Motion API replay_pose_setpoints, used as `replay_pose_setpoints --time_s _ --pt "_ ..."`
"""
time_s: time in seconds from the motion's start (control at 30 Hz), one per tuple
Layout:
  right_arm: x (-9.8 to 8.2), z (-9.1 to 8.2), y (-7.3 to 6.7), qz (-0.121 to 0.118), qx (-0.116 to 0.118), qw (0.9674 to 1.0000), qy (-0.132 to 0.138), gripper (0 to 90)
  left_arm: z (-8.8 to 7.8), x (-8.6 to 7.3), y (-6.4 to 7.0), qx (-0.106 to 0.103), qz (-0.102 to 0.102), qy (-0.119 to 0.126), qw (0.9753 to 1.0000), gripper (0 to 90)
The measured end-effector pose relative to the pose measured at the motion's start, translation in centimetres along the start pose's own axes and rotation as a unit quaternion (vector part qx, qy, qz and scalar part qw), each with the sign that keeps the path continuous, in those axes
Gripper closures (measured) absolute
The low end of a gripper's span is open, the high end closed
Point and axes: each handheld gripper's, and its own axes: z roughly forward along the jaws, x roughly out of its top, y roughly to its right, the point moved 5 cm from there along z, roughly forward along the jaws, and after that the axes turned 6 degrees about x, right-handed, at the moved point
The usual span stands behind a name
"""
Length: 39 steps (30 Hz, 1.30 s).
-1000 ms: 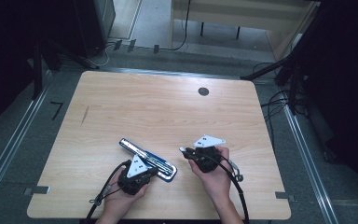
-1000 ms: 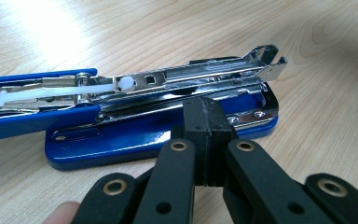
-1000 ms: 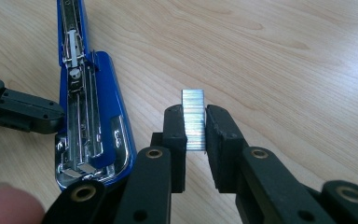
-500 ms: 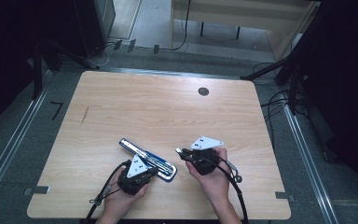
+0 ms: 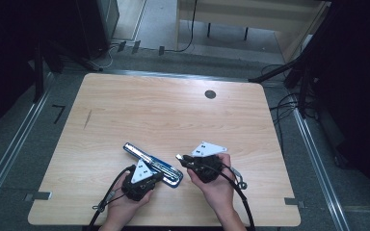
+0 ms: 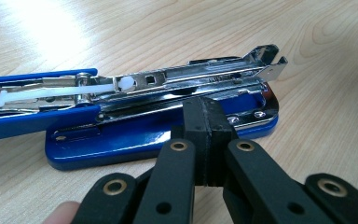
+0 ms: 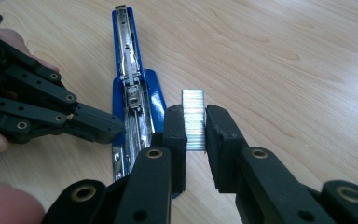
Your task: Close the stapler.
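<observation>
I have the right gripper (image 7: pixel 196 135) pinching a staple strip (image 7: pixel 194 119), now shifted slightly nearer the opened blue stapler (image 5: pixel 150 165) on the worktop (image 5: pixel 173 115); the left gripper (image 6: pixel 206 135), jaws pressed together, steadies its base, so loading looks next

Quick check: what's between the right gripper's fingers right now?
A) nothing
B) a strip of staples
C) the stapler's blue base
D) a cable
B: in the right gripper view, the right gripper has its fingers clamped on a silvery strip of staples, beside the opened blue stapler lying on the table.
</observation>
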Motion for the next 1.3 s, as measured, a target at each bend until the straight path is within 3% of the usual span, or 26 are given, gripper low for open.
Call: replay_pose_setpoints --time_s 0.83,1.3 --pt "0.3 0.0 -1.8 -0.013 0.018 0.9997 -0.005 79.9 0.0 0.0 0.0 -0.004 -0.007 0.0 1.0 90.0" --pt "-0.3 1.6 -2.9 -0.022 0.036 0.9985 -0.034 80.0 0.0 0.0 -0.1 -0.005 -0.007 -0.001 1.0 90.0"
